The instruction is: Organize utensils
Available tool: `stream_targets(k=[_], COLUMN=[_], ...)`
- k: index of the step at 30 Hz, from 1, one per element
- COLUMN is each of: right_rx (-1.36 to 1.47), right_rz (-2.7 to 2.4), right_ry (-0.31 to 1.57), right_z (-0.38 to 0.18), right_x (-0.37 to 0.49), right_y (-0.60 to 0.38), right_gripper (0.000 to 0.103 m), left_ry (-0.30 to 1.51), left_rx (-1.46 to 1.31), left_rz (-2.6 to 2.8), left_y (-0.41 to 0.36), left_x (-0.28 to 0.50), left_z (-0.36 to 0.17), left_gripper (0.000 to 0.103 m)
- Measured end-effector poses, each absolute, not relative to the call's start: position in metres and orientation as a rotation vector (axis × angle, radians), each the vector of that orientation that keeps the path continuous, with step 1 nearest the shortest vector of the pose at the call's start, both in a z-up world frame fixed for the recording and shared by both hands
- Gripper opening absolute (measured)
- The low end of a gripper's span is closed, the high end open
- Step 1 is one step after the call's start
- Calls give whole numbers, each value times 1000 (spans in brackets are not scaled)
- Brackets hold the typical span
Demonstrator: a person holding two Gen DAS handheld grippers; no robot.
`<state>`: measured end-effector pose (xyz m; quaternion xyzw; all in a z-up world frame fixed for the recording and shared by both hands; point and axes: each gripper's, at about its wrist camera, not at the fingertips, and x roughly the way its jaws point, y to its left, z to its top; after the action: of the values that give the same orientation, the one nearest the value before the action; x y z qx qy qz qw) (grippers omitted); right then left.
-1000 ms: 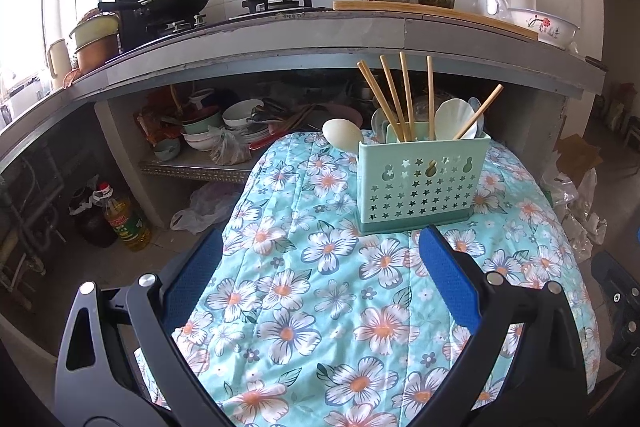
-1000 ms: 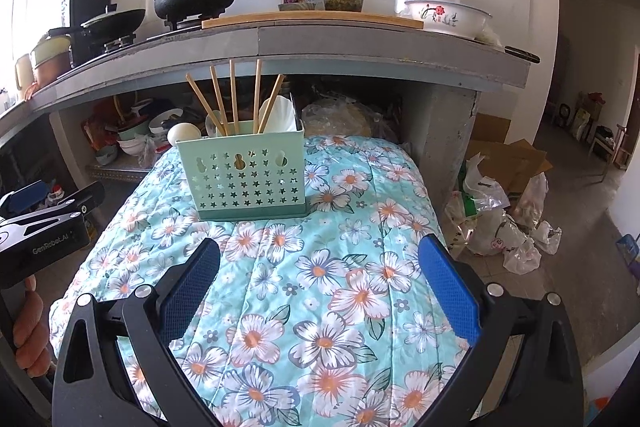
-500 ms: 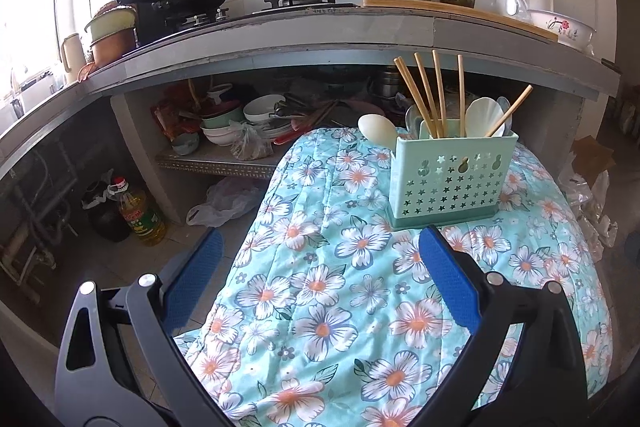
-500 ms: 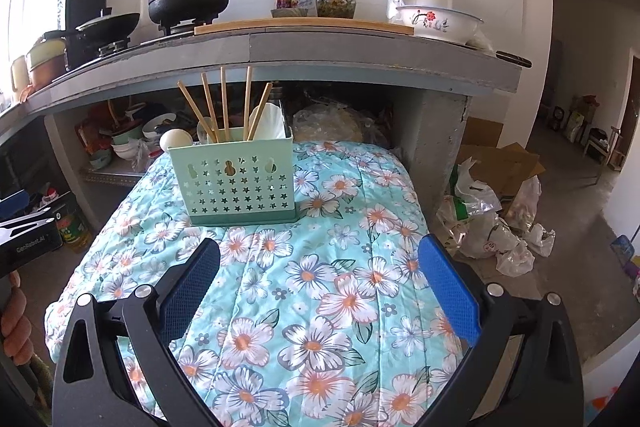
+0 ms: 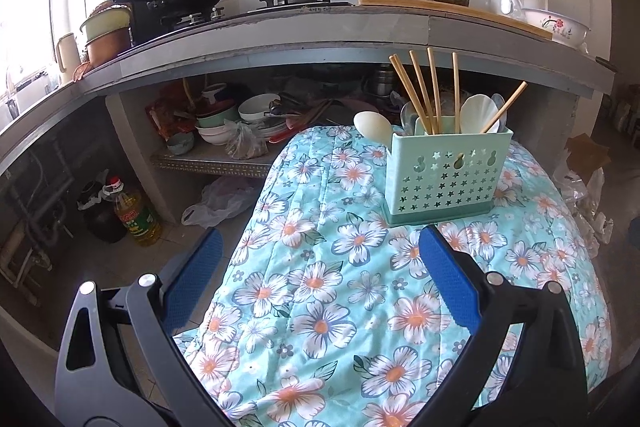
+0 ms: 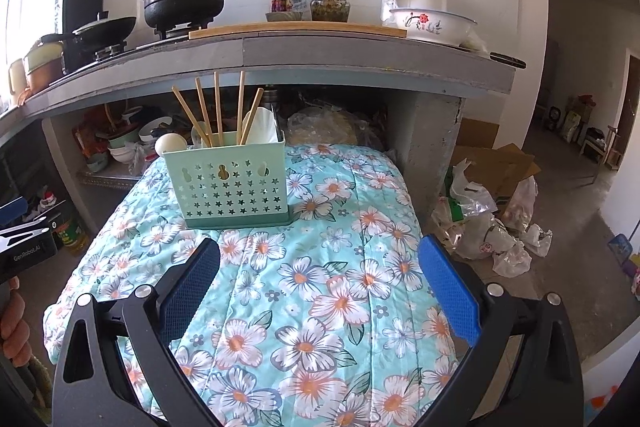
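Right wrist: bags (image 6: 486, 223) beside table (image 6: 384, 187)

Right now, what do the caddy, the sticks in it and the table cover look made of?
Caddy: likely moulded plastic, matte mint green, with clean star-shaped cutouts in its wall. Sticks: probably bamboo or wood chopsticks, pale tan and unpainted. Table cover: quilted fabric, floral print, with stitched lines and soft draping at the edges.

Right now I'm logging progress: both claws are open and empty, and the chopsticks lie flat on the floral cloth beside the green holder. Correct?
Not quite. The chopsticks stand in the green holder, as the right wrist view shows. Both claws, left and right, are open and empty.
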<state>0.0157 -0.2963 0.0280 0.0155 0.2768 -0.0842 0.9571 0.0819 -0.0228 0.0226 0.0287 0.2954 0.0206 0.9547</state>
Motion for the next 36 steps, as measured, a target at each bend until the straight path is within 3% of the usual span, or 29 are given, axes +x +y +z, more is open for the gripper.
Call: stream_targets(k=[36], right_rx=[34], right_rz=[-153], right_ry=[560], right_z=[29], right_x=[14], right_y=[-292], right_gripper=[97], left_ry=[599], left_rx=[66], left_rz=[22], left_y=[-31], left_x=[80], left_z=[25], left_gripper=[95])
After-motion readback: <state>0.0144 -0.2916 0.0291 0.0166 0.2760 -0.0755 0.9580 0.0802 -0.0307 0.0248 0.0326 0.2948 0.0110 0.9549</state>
